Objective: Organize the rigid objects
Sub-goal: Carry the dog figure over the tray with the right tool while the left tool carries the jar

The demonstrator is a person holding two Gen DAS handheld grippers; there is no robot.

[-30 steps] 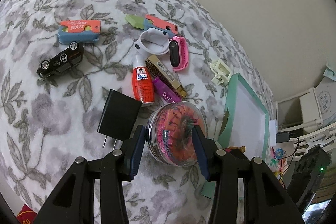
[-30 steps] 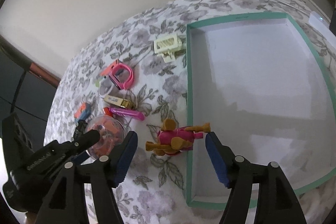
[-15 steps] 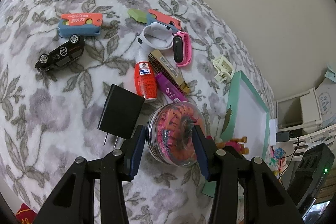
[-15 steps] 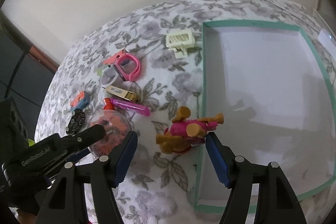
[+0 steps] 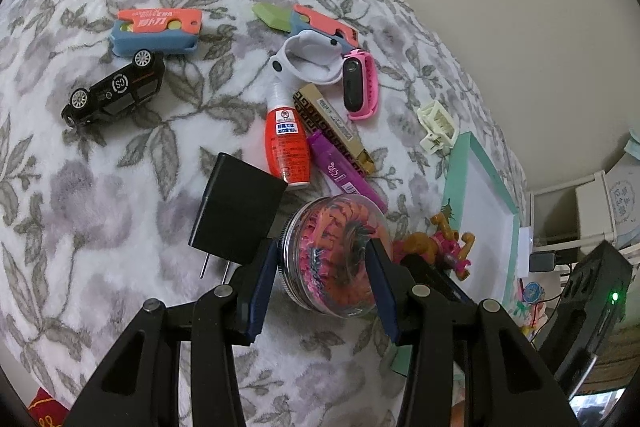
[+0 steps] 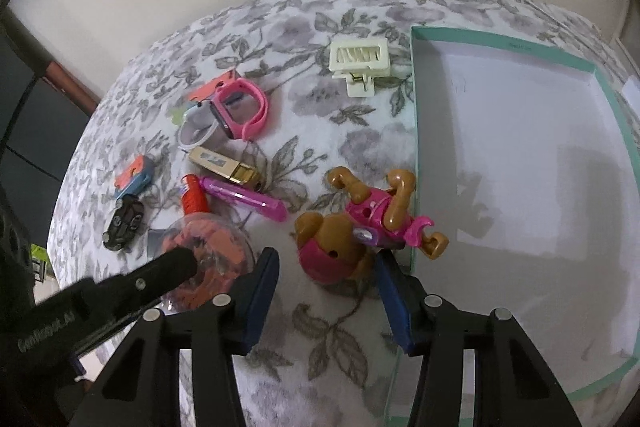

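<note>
Close, downward wrist views (shared blanket (image 5: 100,187))

We see the right gripper (image 6: 326,269) has come in over the floral blanket (image 6: 280,39) toward the pink and brown toy dog (image 6: 340,239), its jaws just been closing around it; one pad touches the toy, the other has a gap, beside the teal-rimmed box's (image 6: 416,131) edge

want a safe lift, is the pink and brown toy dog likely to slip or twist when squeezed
The toy dog looks like hard glossy plastic, so probably stiff but slippery. Its rounded head and jutting legs may let it twist between the right gripper pads. Likely light.
</note>
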